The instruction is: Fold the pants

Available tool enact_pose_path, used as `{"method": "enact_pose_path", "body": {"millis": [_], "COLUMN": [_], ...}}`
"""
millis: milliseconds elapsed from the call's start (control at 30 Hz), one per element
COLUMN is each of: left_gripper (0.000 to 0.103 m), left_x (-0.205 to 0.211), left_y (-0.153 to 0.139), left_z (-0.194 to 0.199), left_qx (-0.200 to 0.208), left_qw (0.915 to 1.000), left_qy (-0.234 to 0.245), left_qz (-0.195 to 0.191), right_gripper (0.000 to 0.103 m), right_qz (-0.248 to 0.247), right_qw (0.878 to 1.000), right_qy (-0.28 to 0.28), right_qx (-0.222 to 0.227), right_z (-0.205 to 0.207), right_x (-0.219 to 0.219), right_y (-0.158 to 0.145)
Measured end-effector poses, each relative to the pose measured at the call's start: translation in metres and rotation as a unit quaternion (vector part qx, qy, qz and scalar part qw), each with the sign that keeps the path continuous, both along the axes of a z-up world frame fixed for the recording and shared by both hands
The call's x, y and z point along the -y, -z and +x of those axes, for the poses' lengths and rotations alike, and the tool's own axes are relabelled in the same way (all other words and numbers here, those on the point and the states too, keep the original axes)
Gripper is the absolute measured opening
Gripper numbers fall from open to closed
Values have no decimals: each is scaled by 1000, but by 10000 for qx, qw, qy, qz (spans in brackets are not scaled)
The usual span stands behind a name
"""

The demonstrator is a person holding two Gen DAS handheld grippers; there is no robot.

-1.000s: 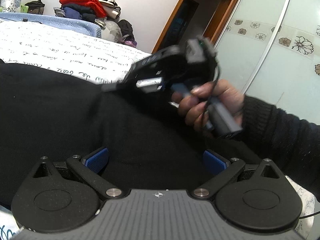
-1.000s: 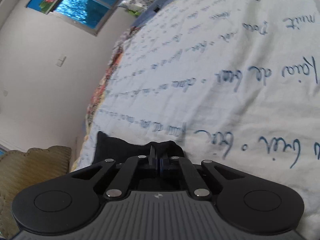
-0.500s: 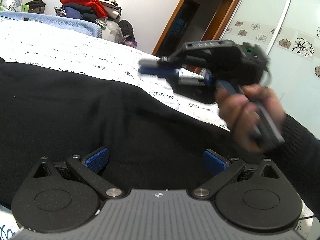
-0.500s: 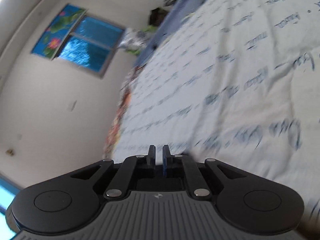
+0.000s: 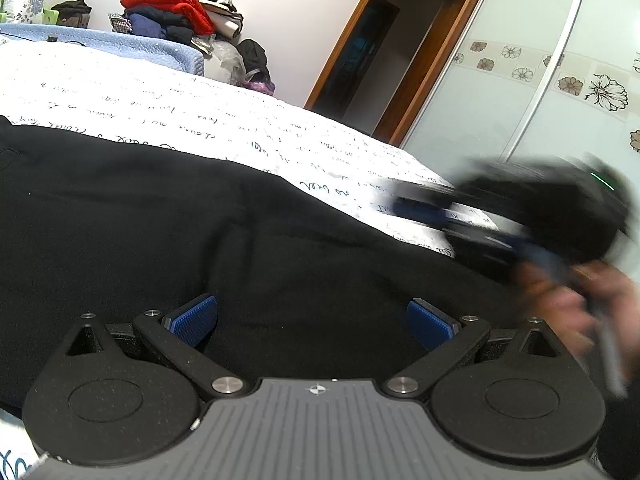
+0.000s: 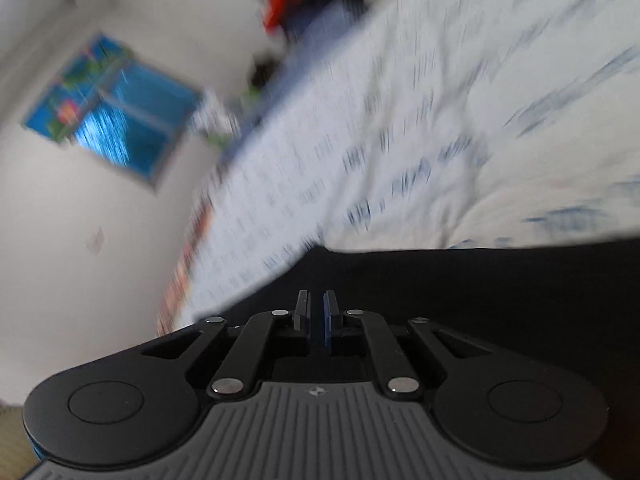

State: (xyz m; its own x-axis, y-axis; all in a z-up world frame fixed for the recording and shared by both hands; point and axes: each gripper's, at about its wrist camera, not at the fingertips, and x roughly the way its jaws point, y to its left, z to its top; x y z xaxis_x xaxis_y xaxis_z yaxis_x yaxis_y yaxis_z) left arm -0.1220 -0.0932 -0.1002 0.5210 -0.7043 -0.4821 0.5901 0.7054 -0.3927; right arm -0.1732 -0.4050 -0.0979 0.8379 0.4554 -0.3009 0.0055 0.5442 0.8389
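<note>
The pants [image 5: 200, 232] are spread flat on the bed [image 5: 160, 96]; no finished fold is seen. The left claw [image 5: 312, 320] is held apart, the right claw [image 6: 316, 316] together, empty.

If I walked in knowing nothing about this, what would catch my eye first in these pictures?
Probably the big black pants spread across the bed's white cover with handwriting print, filling the left camera's middle. Next, the bright red garment on the pile of clothes against the far wall, top left. At right, the right gripper is a motion-blurred smear in a hand, while the left gripper sits wide open over the pants.
</note>
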Motion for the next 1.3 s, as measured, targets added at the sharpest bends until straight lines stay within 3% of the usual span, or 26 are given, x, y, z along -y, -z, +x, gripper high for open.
{"method": "enact_pose_path", "body": {"millis": [100,167,233,300,400,533,667,933,1200,1233,1300], "left_gripper": [102,102,102,102,102,102,102,102,102,102,102], "left_x": [1,2,2,3,4,6,7,14,20,21,22], "left_y": [0,0,0,0,0,-2,-2,-3,-3,-4,-3], "left_z": [0,-1,-1,-2,-3,-7,-10,-14,-16,-17,-18], "left_qx": [8,15,21,31,51,109,151,249,339,353,380], "left_qw": [10000,10000,10000,10000,9999,9997,9995,9984,9967,9964,9958], "left_qy": [-1,-2,-2,-2,-13,-39,-71,-97,-121,-124,-131], "left_qz": [19,45,58,73,109,213,280,507,726,760,827], "right_gripper": [14,42,62,62,62,62,60,60,60,58,44], "right_qz": [352,651,688,542,501,703,1120,1133,710,673,622], "right_qw": [9928,9761,9473,9133,8696,8427,8334,8476,8698,8710,8706], "right_qy": [1106,2051,3124,4035,4911,5316,5369,5164,4879,4863,4875], "right_qx": [281,292,158,63,38,-490,-677,-457,-221,-196,-252], "right_z": [-87,-145,-194,-236,-277,-292,-293,-292,-281,-281,-280], "right_x": [42,74,95,108,120,148,166,190,193,193,192], "right_y": [7,21,30,31,33,41,56,64,61,60,63]}}
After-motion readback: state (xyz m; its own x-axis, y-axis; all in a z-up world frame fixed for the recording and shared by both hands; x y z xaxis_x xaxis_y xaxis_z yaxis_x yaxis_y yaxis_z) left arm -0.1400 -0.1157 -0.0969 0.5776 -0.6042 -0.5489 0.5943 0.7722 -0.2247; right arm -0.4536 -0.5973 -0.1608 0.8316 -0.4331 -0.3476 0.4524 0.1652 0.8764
